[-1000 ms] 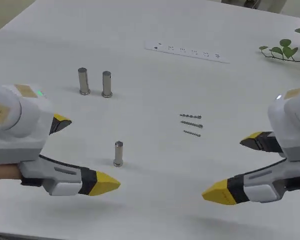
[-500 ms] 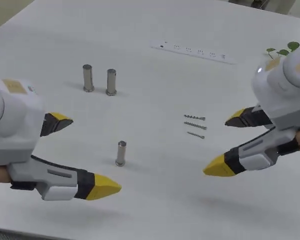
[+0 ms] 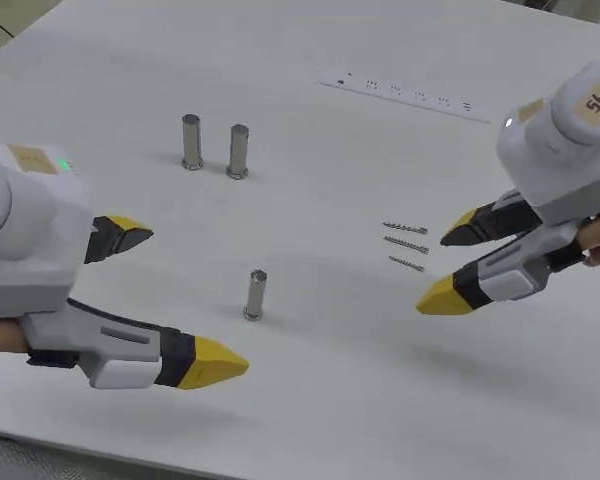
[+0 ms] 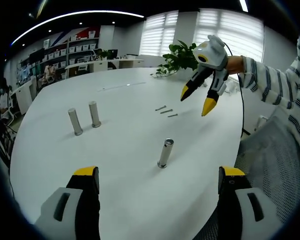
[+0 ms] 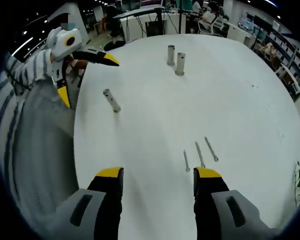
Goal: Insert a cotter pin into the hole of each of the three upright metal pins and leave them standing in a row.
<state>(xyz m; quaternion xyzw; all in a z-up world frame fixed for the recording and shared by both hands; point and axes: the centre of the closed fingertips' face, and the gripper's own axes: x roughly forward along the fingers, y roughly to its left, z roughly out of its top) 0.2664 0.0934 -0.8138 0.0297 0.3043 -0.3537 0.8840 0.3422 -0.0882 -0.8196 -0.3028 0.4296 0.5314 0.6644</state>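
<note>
Found the left gripper (image 3: 190,300) released, jaws spread wide and holding nothing, just on the near side of the lone metal pin (image 3: 256,294), with that pin ahead of the gap between the jaws. Found the right gripper (image 3: 435,270) likewise released and empty, well off to the right of the lone metal pin.

Noted the three cotter pins (image 3: 407,245) flat on the white table (image 3: 330,410), side by side, right of the lone metal pin and between it and the right gripper, just short of the yellow tips. Placed the other two metal pins (image 3: 238,151) upright and close together beyond the lone metal pin, toward its far left; no row of three yet.

Judged the cotter pins light, stiff, thin and slick: hard to pinch off a flat top, apt to roll or skid. Advised taking one across its middle, tips low to the table; could not pick out the head end.

Judged the lone metal pin solid, smooth and heavy for its build, yet easily tipped. Advised clamping its shank low, clear of the hole, too small to make out here.
</note>
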